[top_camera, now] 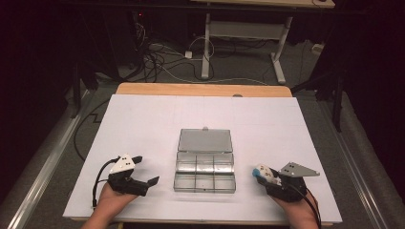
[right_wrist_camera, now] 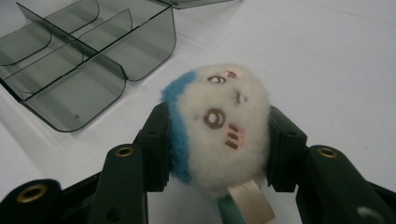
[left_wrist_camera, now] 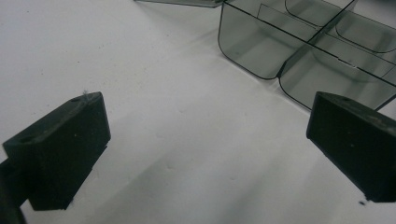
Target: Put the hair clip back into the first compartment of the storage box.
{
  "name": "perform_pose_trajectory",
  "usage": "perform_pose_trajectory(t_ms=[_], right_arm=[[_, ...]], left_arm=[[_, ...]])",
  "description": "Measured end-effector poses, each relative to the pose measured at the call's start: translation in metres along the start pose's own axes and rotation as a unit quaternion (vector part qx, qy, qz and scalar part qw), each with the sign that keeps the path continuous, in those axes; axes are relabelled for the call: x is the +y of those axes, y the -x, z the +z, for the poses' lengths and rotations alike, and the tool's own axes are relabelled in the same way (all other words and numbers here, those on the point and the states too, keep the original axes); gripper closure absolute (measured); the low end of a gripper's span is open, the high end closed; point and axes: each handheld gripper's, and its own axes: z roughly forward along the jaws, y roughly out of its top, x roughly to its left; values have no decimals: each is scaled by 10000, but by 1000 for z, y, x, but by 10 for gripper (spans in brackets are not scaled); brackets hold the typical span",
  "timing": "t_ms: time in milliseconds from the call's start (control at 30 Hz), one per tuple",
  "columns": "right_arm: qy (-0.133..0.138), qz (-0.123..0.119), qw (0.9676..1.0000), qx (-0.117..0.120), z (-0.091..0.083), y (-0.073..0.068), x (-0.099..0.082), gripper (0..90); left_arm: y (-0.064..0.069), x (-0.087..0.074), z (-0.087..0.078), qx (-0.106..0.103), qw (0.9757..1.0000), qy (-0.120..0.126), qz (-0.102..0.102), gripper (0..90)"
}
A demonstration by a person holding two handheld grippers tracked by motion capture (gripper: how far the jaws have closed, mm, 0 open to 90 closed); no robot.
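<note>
The right gripper (right_wrist_camera: 219, 140) clamps a small white and blue plush toy (right_wrist_camera: 219, 126) between its jaws. The left gripper (left_wrist_camera: 205, 149) hovers wide open, holding nothing. Between them, farther off, lies the clear grey plastic compartment box (top_camera: 205, 171), lid open, on the white table (top_camera: 143, 124).

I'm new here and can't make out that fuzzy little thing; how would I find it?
Start at the white table and find the clear compartment box at its middle. To the box's right, near the front edge, the right gripper clamps a small plush toy between its black fingers. It is the one soft thing there: white and fluffy, with a blue patch and a drawn cartoon face.
</note>
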Motion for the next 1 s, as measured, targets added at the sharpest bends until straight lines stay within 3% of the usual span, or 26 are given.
perform_pose_trajectory(t_ms=[467, 867, 1000], right_arm=[[-244, -172, 9993, 231, 19, -17, 4, 525], [-48, -140, 9996, 225, 9, -19, 16, 524], [18, -228, 9994, 276, 7, -22, 22, 525]], left_arm=[[1, 0, 0, -13, 10000, 0, 34, 0], [1, 0, 0, -34, 10000, 10, 51, 0], [1, 0, 0, -33, 10000, 7, 54, 0]])
